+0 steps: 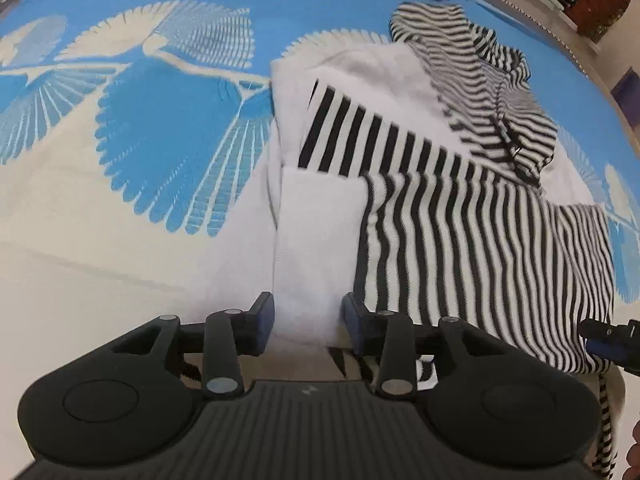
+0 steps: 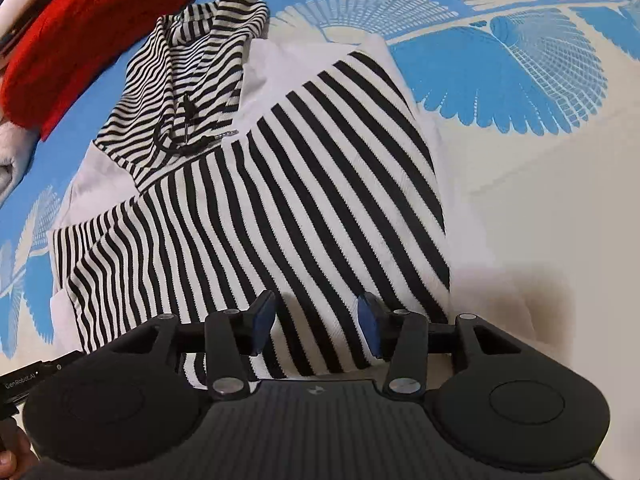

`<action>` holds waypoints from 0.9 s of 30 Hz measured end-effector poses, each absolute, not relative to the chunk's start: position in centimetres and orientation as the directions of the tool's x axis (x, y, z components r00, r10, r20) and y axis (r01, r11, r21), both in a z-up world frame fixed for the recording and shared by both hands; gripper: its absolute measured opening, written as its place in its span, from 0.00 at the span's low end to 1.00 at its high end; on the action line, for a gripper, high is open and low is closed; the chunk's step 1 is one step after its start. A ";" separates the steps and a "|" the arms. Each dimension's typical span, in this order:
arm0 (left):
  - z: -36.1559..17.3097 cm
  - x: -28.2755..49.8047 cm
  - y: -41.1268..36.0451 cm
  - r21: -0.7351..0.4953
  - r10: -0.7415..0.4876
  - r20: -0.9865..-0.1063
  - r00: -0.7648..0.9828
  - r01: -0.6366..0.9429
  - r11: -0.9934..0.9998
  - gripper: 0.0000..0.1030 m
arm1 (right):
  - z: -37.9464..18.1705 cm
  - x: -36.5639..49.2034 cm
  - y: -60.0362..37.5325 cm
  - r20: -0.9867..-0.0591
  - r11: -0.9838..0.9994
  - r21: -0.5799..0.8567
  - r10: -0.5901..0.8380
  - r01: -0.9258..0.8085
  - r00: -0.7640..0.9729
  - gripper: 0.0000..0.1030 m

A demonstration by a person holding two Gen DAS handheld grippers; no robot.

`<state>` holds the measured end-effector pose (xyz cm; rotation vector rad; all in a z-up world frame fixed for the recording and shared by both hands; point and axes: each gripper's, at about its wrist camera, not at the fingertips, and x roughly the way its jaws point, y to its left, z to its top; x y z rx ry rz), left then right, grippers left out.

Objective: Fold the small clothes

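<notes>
Though soft, light and floppy, the striped garment (image 2: pixel 280 184) lies half-folded on the bedspread (image 1: pixel 120 220); both the left claw (image 1: pixel 308 322) and right claw (image 2: pixel 316 324) gape partway, apparently gripping nothing. Pinch doubled hem corners.

Right gripper (image 2: pixel 316 326) jaws parted over folded striped garment (image 2: pixel 280 200) on blue-and-cream bedspread (image 2: pixel 540 200); red knit (image 2: pixel 80 40) at upper left.

One text can be read — "GenRobot.AI", in small white letters on the black body of the left gripper (image 2: pixel 24 380), at the right wrist view's lower left edge.
</notes>
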<state>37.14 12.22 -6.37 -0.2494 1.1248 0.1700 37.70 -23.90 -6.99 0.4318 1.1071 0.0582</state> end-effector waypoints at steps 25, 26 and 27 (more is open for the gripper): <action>2.0 30.3 7.2 -0.064 0.135 -0.598 0.790 -0.214 0.975 0.70 | 2.4 30.3 -22.3 -0.604 0.986 0.168 0.093 0.013 0.792 0.47; 1.8 30.3 7.2 -0.068 0.132 -0.605 0.786 -0.217 0.974 0.70 | 2.5 30.1 -22.4 -0.595 0.986 0.169 0.092 0.012 0.798 0.47; 1.7 30.2 7.2 -0.071 0.133 -0.608 0.783 -0.220 0.973 0.70 | 2.5 29.9 -22.5 -0.587 0.986 0.164 0.089 0.011 0.805 0.47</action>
